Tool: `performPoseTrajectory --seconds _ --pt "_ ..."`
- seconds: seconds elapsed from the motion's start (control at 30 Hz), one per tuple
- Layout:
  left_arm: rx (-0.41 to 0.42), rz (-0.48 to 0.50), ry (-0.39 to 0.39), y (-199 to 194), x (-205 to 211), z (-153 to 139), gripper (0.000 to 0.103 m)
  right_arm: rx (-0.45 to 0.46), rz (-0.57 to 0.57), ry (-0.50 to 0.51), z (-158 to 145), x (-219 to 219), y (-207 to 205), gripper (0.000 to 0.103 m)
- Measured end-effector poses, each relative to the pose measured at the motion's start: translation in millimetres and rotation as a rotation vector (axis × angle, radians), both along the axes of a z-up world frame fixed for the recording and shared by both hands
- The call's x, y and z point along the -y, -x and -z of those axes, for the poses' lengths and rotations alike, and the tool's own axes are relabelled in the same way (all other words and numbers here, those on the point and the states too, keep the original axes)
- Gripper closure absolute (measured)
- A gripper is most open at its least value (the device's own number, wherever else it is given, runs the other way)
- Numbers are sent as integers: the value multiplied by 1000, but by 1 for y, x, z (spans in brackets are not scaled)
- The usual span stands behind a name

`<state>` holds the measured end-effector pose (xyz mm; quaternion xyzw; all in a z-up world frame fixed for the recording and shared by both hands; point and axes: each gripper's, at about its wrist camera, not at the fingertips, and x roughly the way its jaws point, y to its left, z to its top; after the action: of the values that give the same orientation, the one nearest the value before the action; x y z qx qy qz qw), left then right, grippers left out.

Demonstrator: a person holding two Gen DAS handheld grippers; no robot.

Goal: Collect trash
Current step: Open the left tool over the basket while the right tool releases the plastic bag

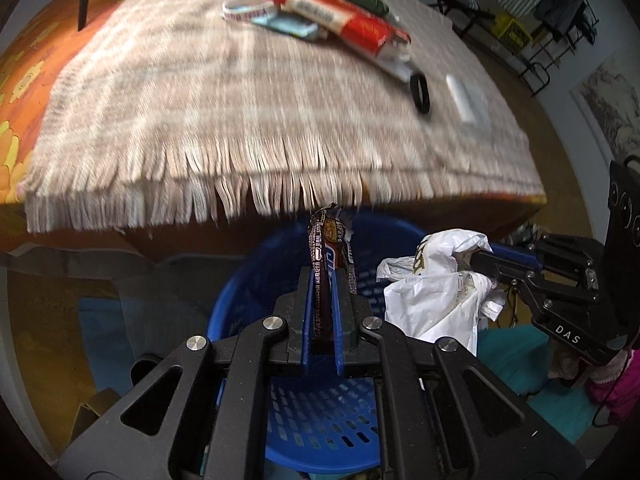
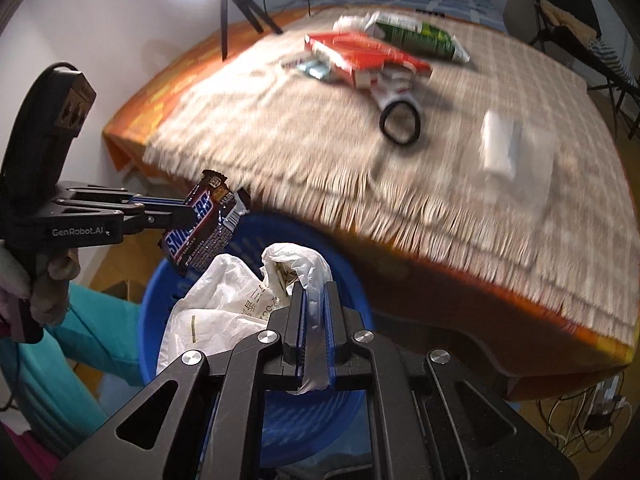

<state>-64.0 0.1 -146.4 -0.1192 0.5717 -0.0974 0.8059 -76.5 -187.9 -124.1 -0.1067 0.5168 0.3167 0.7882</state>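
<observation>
Trash in both grippers, bin directly underneath. My left gripper (image 1: 323, 280) is clamped on a brown candy wrapper (image 1: 328, 256), seen edge-on in the left wrist view, its long axis running up along the fingers toward the fringe of the blanket (image 1: 224, 92). My right gripper (image 2: 314, 308) is clamped on a crumpled white plastic bag (image 2: 224, 304), which bulges out to the lower left of its fingers.

Blue basket (image 1: 320, 408) fills the lower centre of both views, below and just beyond both sets of fingertips. Both grippers point steeply down at it. From the right wrist view the wrapper hangs over the basket's upper left rim, the bag over its middle. I judge the bag better placed for a drop; the wrapper sits nearer the rim and may want a nudge inward before release.

More litter left on the bed, upper centre of frame: red packet (image 2: 360, 56), green pouch (image 2: 420, 34), black ring (image 2: 400, 122), white paper (image 2: 500, 146). All well apart from both grippers. Picture is motion-blurred, so fine detail there is unclear.
</observation>
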Motion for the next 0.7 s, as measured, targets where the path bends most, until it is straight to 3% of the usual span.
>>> performPoseTrajectory --seconds 0.3,0.4,0.47,0.53,0.63,0.7 --pt "-56 32 -32 4 13 22 96 -37 -19 18 14 -3 1 95" --pt "-70 34 -40 4 15 28 78 -51 -23 19 18 -3 1 95" --pt "-67 32 -50 4 19 29 52 -57 -24 27 20 -4 2 94" --pt "-57 31 -60 4 20 29 50 -63 -22 35 23 -7 1 91" --pt "-56 32 -63 4 19 29 49 -66 -15 38 26 -9 0 76" --pt "-60 30 -63 4 19 30 49 -59 -5 38 25 -9 0 61"
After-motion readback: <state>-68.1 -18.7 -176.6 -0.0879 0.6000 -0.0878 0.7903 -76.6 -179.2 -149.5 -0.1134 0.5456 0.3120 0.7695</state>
